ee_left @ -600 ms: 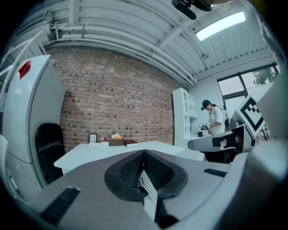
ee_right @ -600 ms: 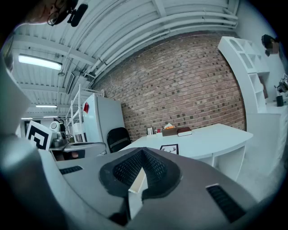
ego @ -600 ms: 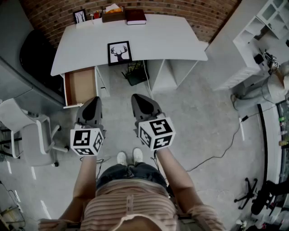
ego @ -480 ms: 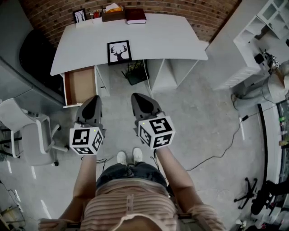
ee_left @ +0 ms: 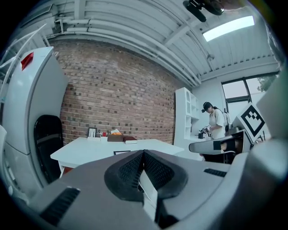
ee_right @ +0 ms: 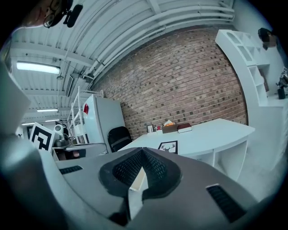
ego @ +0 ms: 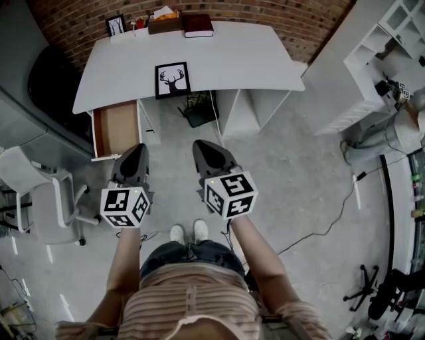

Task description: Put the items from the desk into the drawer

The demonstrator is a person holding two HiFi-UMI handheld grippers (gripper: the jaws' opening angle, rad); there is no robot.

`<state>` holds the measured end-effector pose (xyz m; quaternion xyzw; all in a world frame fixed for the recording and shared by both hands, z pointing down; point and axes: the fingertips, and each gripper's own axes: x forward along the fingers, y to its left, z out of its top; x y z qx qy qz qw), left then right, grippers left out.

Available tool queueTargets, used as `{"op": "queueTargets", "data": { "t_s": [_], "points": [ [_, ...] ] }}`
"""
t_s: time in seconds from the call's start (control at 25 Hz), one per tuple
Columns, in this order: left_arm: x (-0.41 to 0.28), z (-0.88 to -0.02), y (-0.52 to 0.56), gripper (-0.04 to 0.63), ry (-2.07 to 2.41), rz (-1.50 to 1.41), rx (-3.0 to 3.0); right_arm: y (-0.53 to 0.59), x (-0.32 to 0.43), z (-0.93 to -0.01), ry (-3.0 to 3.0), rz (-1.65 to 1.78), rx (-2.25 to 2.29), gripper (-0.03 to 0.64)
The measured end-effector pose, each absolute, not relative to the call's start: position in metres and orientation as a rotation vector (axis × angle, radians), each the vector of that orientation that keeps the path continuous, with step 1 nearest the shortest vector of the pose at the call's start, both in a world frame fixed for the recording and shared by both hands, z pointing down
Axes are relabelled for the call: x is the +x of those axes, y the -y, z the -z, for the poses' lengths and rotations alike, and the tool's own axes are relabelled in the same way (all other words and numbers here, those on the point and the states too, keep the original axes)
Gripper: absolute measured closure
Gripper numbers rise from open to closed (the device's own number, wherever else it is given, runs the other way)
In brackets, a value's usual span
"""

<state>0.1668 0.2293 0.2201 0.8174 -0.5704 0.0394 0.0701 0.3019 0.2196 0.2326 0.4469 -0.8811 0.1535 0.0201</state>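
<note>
Drawer [ego: 118, 127] first: where is it sitting?

It is hanging pulled out under the left end of the bench [ego: 226, 60], showing its brown bottom to the head view

And the items, where are they lying?

All of them are resting on the bench top. A deer picture [ego: 172, 80] is lying flat near the front edge, just right of the drawer. Along the back edge, by the brick wall [ego: 279, 16], a small frame [ego: 116, 25] is standing at the left. Next to it a box [ego: 164, 22] is showing something orange on top, and a dark red book [ego: 198, 25] is lying just beside the box

What is the left claw [ego: 138, 147] doing?

It is hovering over the floor [ego: 299, 172], short of the bench and pointing toward it. Its jaws are pressing together with nothing between them

And the right claw [ego: 199, 143]?

It is hanging beside the left one, aiming the same way, clenched on nothing too. Both marker cubes are facing up at the head view

Anything else around?

A white chair [ego: 46, 199] is standing left of the left claw, and the person's shoes [ego: 187, 232] are showing between the arms. In the left gripper view another person [ee_left: 217, 120] is standing by white shelves [ee_left: 185, 112] off to the right
</note>
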Motion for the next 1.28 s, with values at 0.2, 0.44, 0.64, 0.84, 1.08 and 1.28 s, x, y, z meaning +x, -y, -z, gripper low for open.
{"op": "queueTargets", "data": {
  "t_s": [0.2, 0.44, 0.64, 0.84, 1.08, 1.28],
  "points": [
    [0.164, -0.225, -0.222, 0.586, 1.743, -0.089, 2.388, -0.211, 0.323, -0.237, 2.723, -0.486, 1.393, 0.6],
    [0.164, -0.222, -0.217, 0.586, 1.786, -0.064, 2.334, -0.2, 0.346, -0.234, 2.721, -0.474, 1.4, 0.6],
    [0.165, -0.217, -0.209, 0.585, 1.794, -0.063, 2.321, -0.187, 0.355, -0.229, 2.719, -0.493, 1.424, 0.6],
    [0.154, -0.219, -0.187, 0.584, 1.818, -0.06, 2.279, -0.168, 0.346, -0.232, 2.694, -0.457, 1.399, 0.6],
    [0.139, -0.235, -0.148, 0.584, 1.776, -0.086, 2.244, -0.13, 0.33, -0.245, 2.641, -0.469, 1.41, 0.6],
    [0.124, -0.253, -0.1, 0.584, 1.712, -0.116, 2.259, -0.086, 0.305, -0.26, 2.619, -0.528, 1.413, 0.6]
  ]
}}
